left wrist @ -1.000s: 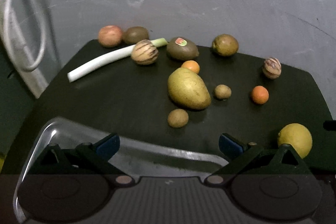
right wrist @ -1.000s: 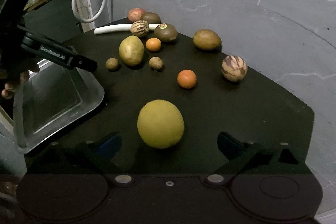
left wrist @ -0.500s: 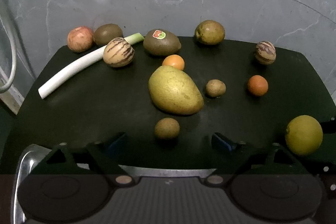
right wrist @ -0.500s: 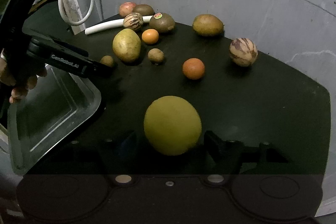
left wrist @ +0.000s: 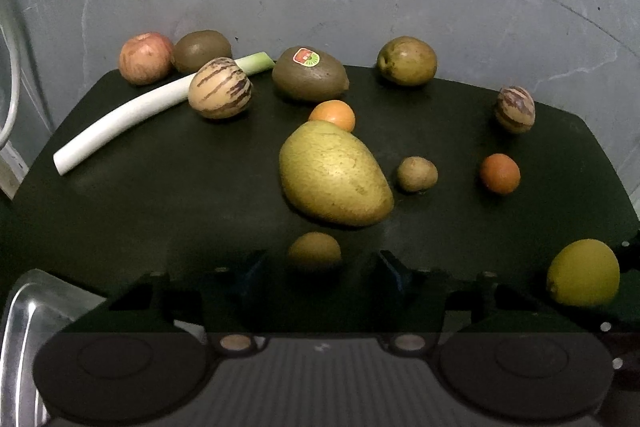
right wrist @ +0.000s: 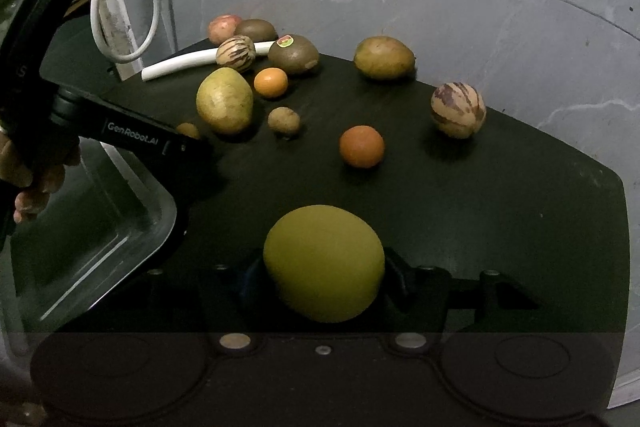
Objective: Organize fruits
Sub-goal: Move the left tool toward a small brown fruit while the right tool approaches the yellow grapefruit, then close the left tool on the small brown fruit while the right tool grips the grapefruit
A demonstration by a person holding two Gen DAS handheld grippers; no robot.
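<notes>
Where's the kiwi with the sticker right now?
The stickered kiwi sits near the table's far edge in the left wrist view, between the striped melon on its left and the green-brown fruit on its right, just behind the small orange.

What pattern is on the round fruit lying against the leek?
Cream with dark purple stripes; clearest in the left wrist view.

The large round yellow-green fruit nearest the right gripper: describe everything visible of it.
The large round yellow-green fruit has a matte, finely dimpled citrus-like skin, evenly coloured, with no sticker; the left wrist view shows a small nub at one end. It sits on the dark green tabletop near the front edge, apart from the other fruit. The right gripper brackets it, one finger at each side; whether they press it cannot be told.
</notes>
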